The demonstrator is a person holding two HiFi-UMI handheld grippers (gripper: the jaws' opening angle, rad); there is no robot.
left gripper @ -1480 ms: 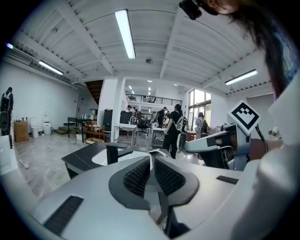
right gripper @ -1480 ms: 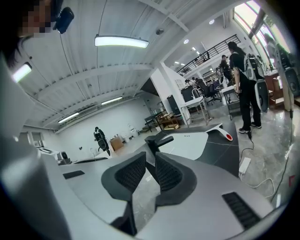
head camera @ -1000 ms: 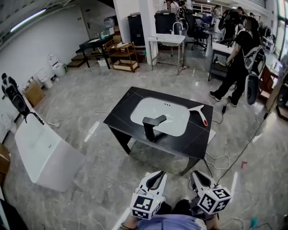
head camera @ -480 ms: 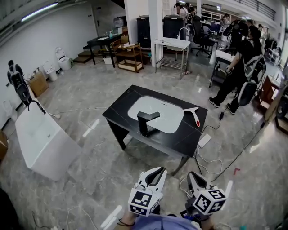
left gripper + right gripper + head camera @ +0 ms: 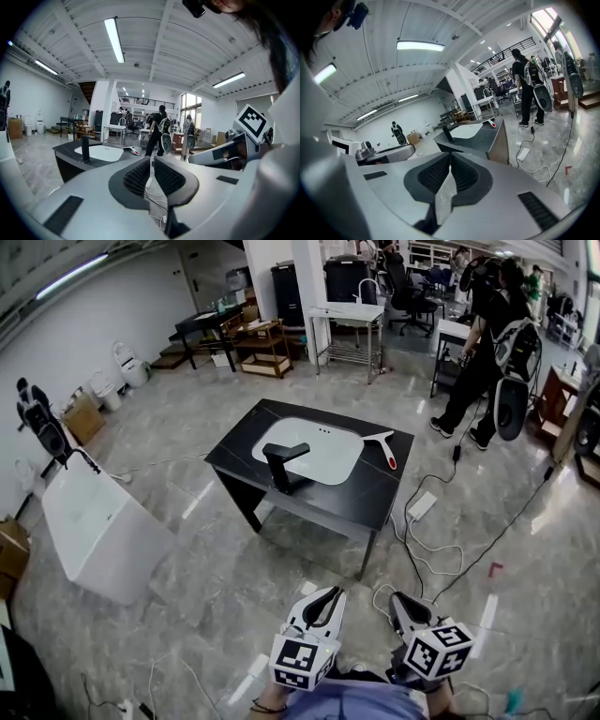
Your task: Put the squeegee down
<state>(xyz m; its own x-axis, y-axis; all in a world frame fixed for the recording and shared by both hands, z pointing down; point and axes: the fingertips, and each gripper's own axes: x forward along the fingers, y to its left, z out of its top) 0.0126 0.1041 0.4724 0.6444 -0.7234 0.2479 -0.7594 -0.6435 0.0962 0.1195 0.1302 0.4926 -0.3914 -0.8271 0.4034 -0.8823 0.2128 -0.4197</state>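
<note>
Grey polished stone floor (image 5: 216, 606) beneath both tongs and spreading far ahead of them.

Off to the left of the left tongs (image 5: 327, 594) and somewhat ahead, well apart: a long white tub (image 5: 89, 531) standing on that floor.

Straight ahead of the pair, well apart from them: a black table (image 5: 370, 498), set at an angle, one corner turned toward the tongs.

Far ahead and to the right of the right tongs (image 5: 401, 600): a person (image 5: 483, 343) in black, standing with back turned.

Sunk in the table top: a white basin (image 5: 314, 451), with a black faucet (image 5: 281, 465) upright at its rim on the side facing the tongs.

Low in the head view, close to the body, side by side and near each other without touching: the two tongs, each with its marker cube (image 5: 302, 664) at the rear, both pointing toward the table.

- **Left tongs:** pads drawn together, only a thin slit between, nothing gripped.
- **Right tongs:** pads closed tip to tip, likewise gripping nothing.

On the far right part of the table, just beside the basin's right edge: the squeegee (image 5: 384, 444), lying flat, white blade away from the tongs, red handle toward them. Well out of reach of either pair, held by neither.

On the floor between table and right tongs: a white power strip (image 5: 419, 506) and loose cables (image 5: 441, 559).
</note>
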